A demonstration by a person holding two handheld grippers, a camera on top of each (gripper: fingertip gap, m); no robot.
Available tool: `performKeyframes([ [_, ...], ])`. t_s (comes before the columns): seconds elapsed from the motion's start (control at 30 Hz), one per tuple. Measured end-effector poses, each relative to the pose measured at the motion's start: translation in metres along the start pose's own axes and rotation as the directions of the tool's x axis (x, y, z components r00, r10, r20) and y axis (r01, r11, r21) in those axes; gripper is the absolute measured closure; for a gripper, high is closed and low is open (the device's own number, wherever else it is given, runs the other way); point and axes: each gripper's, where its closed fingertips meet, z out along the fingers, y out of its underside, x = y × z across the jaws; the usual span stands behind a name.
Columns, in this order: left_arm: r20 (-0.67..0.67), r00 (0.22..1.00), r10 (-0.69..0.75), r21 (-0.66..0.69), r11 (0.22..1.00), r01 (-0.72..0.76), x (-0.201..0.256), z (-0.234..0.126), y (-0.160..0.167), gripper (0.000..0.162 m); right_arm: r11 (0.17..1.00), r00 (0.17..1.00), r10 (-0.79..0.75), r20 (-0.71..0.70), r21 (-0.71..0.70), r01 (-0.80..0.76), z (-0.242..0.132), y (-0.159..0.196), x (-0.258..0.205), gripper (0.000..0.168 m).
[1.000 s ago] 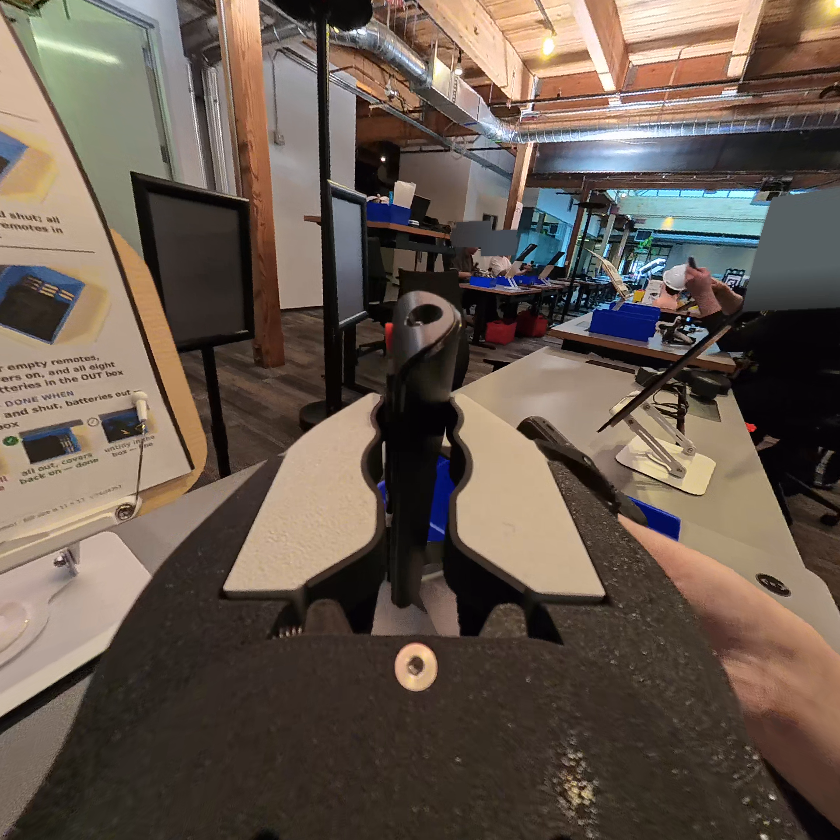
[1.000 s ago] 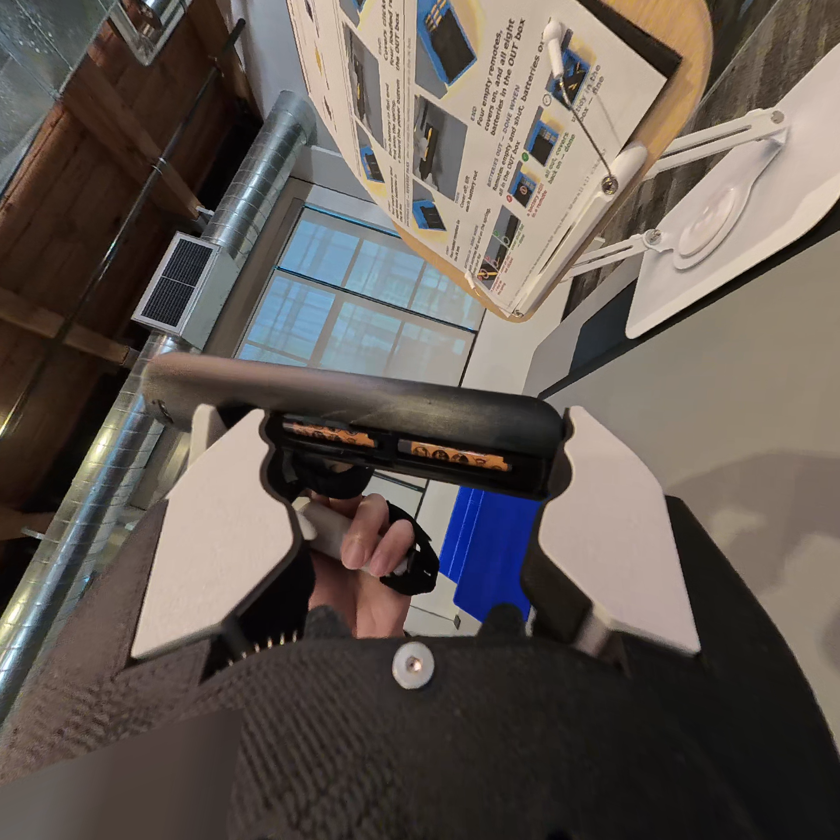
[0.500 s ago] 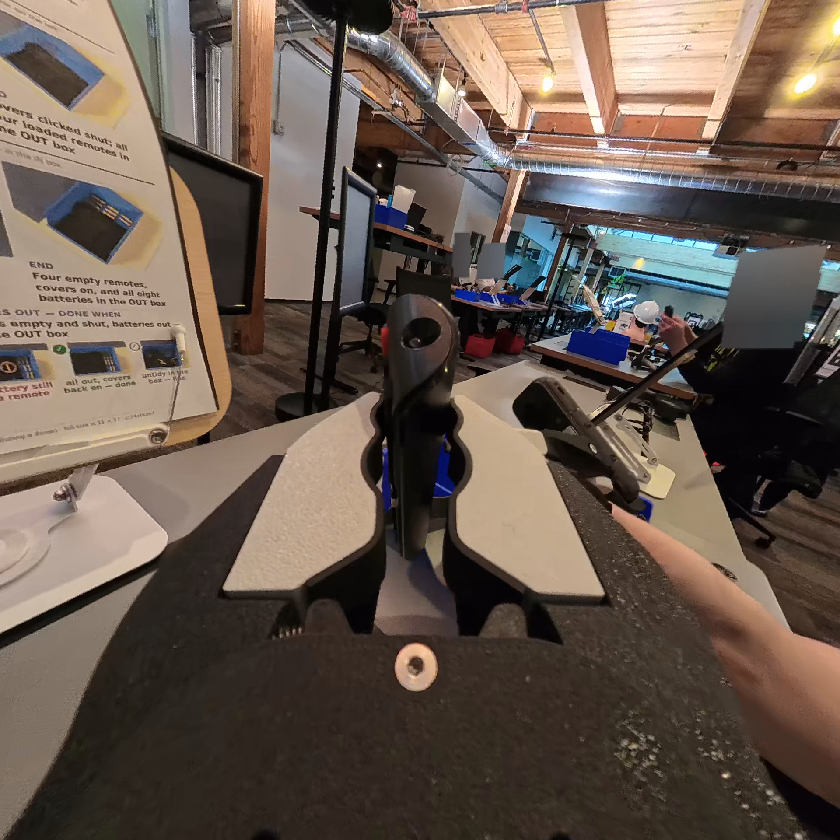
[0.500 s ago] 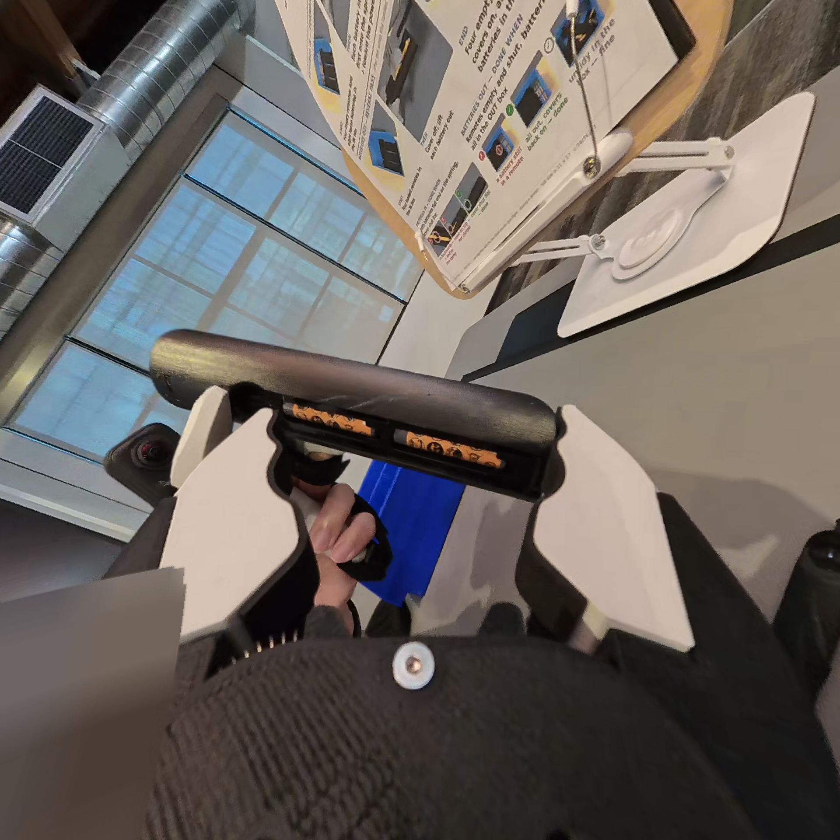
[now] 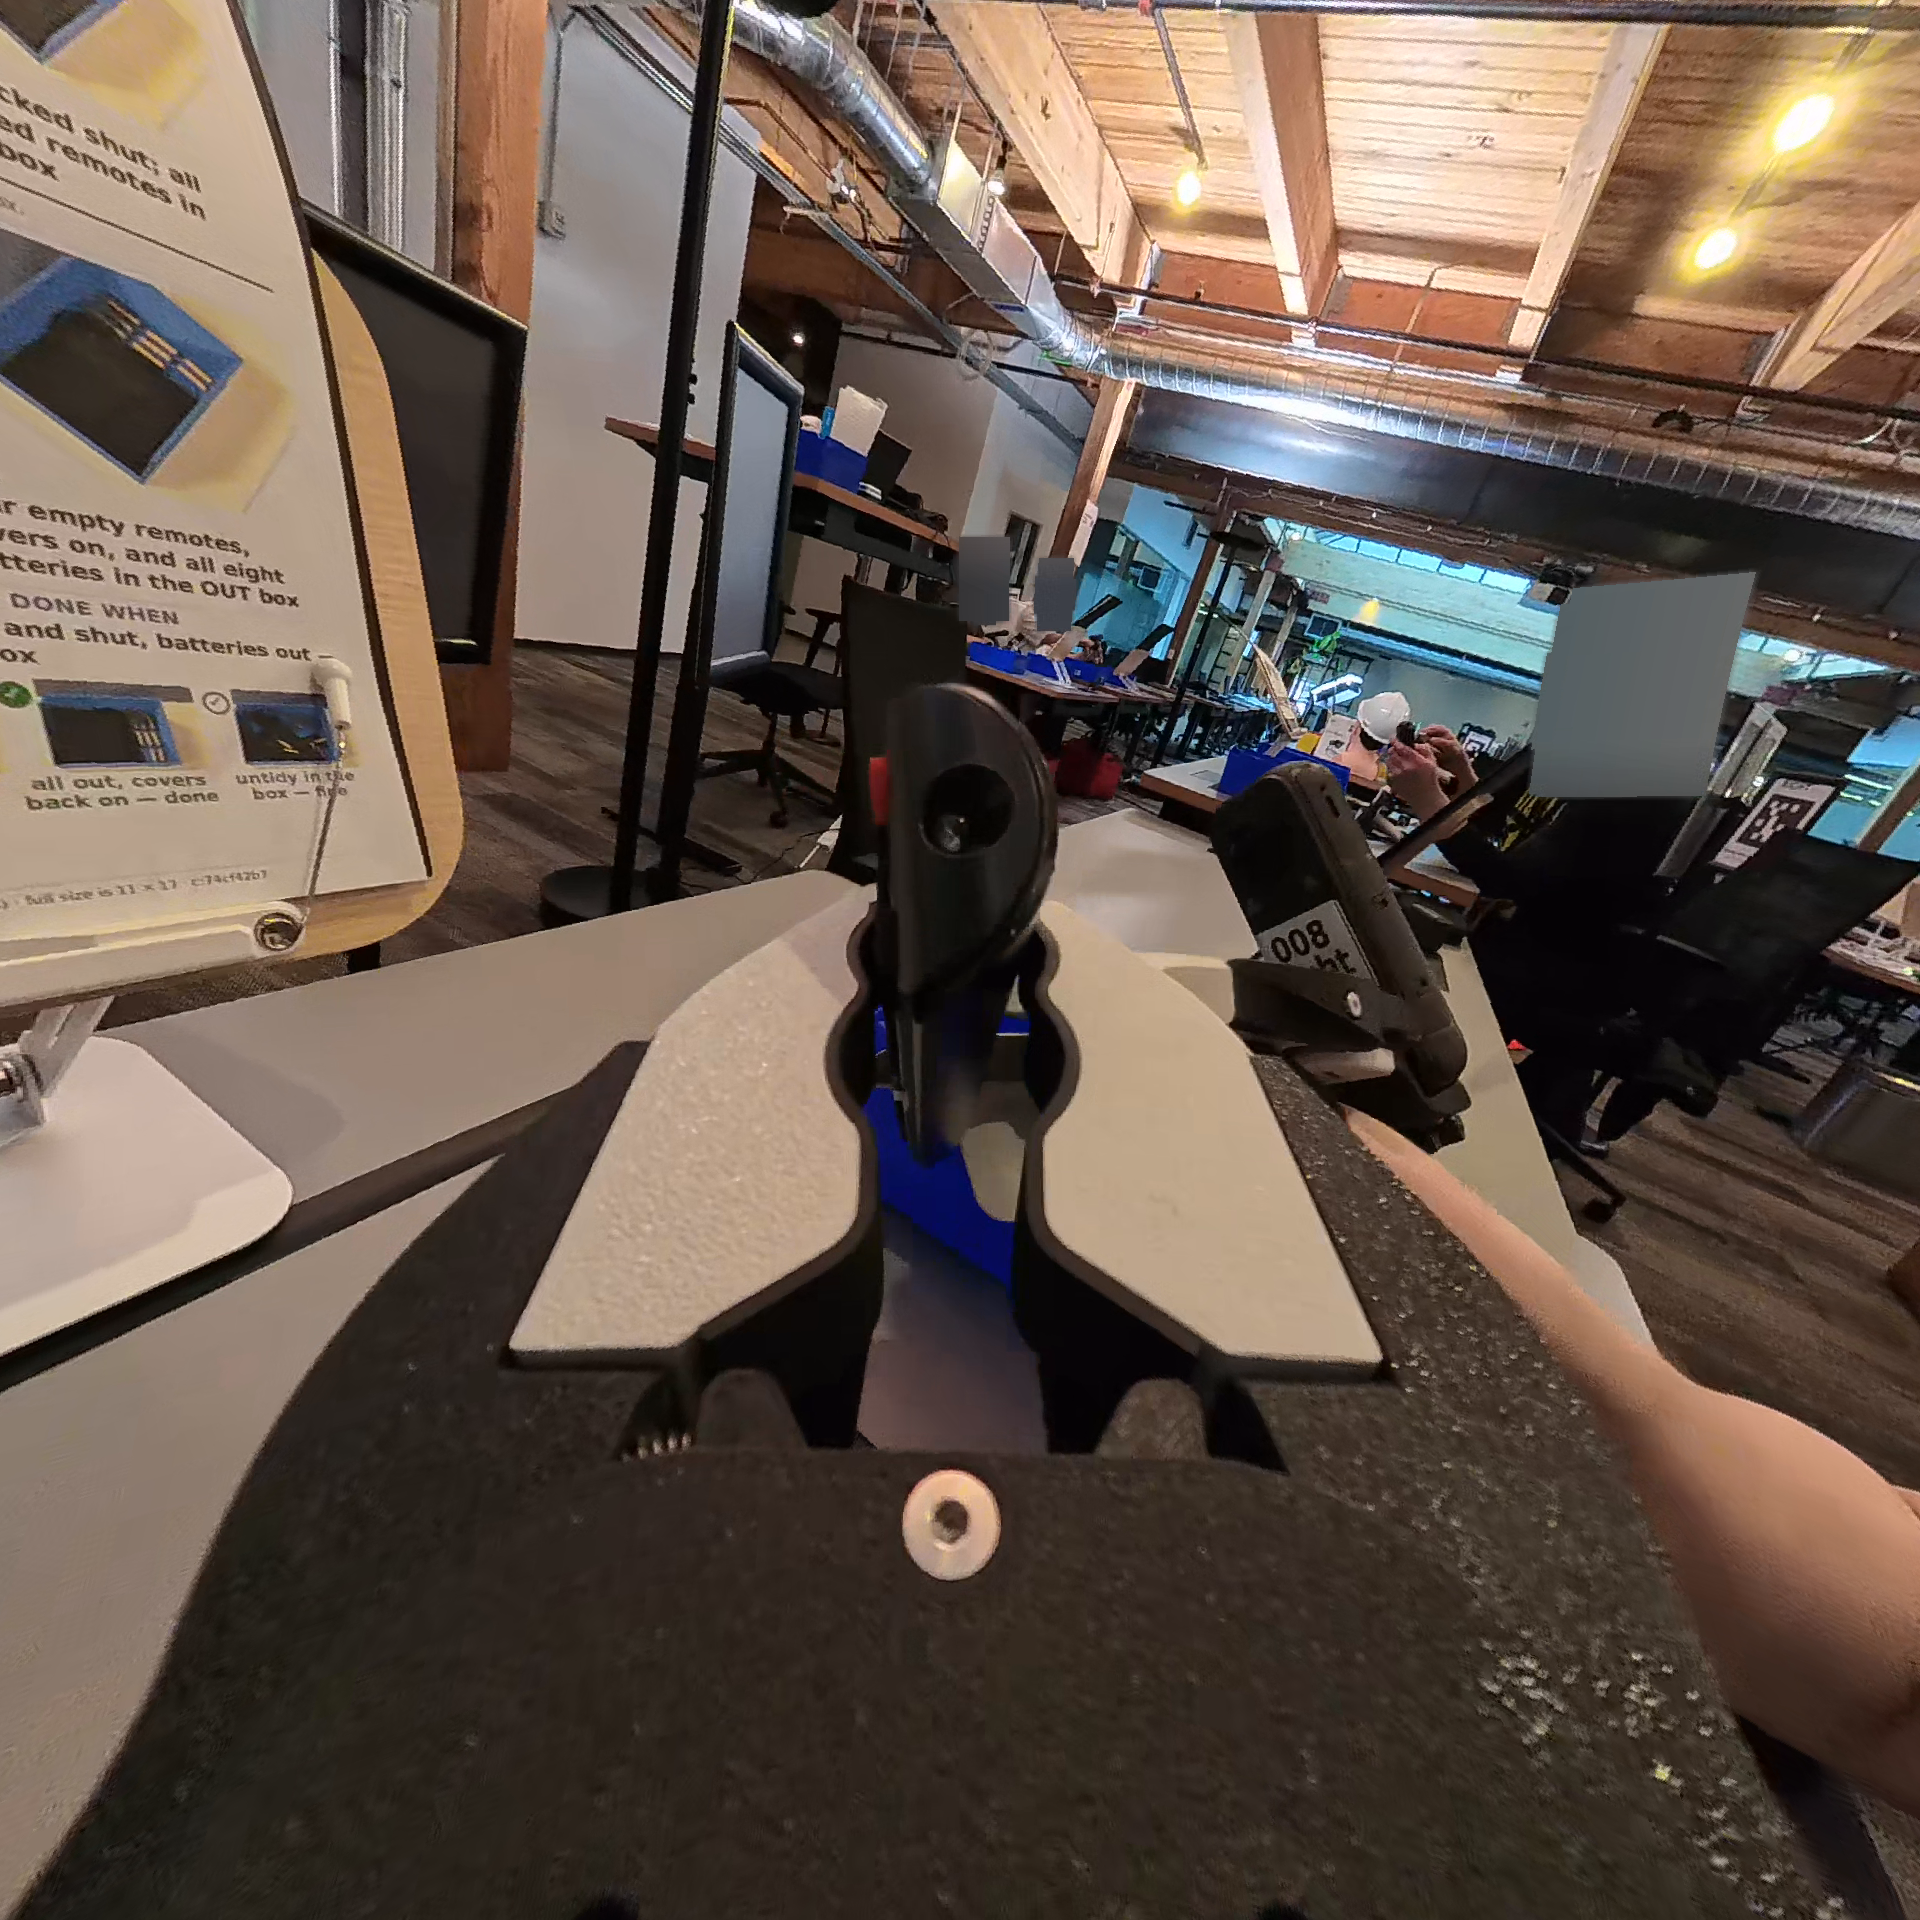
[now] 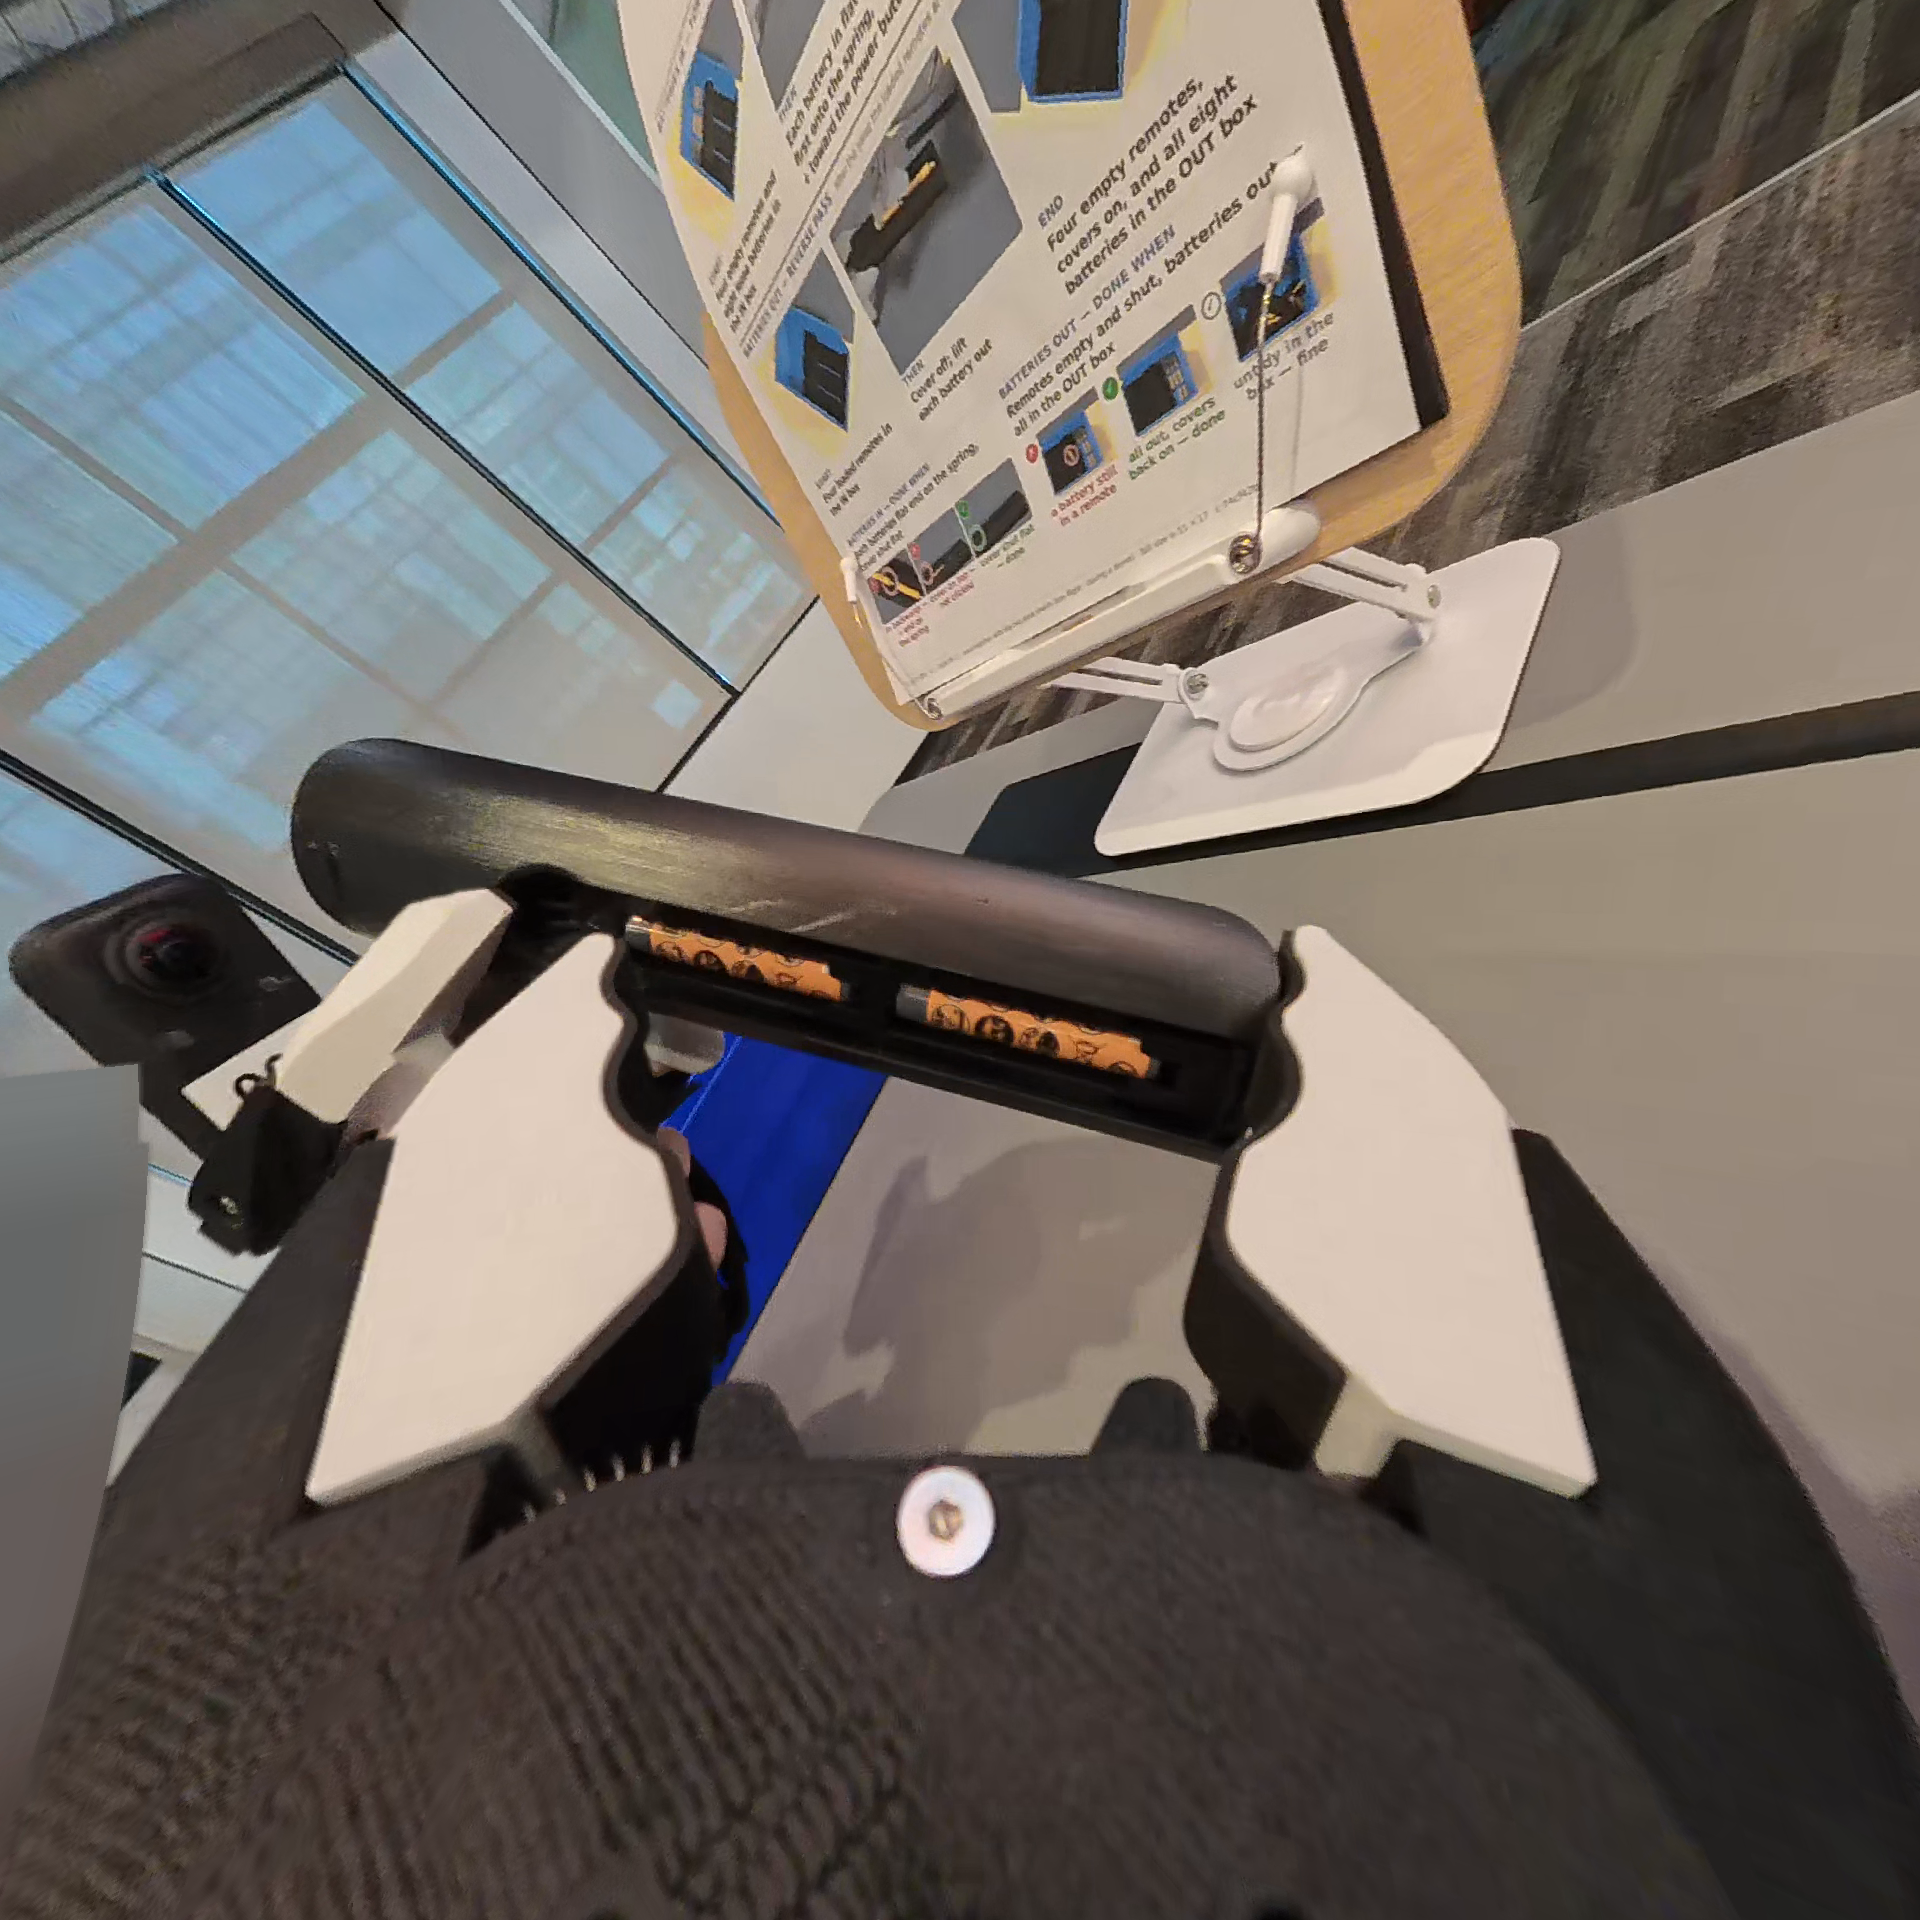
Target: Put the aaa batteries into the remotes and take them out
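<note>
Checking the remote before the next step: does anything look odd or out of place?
Nothing looks damaged. The long black remote, held in the air by both grippers, has its compartment uncovered, with two orange AAA batteries seated end to end inside.

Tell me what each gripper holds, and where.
Both hold one black remote: left gripper clamps one end, right gripper spans the open battery end.
</note>
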Motion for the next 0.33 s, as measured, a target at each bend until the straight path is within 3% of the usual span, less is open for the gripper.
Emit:
performKeyframes([
  [0.33, 0.005, 1.000, 0.020, 0.004, 1.000, -0.020, 0.0042, -0.0012, -0.0008, 0.138, 1.000, 1.000, -0.007, 0.029, 0.005, 0.007, -0.0004, -0.0009, -0.0026, 0.054],
])
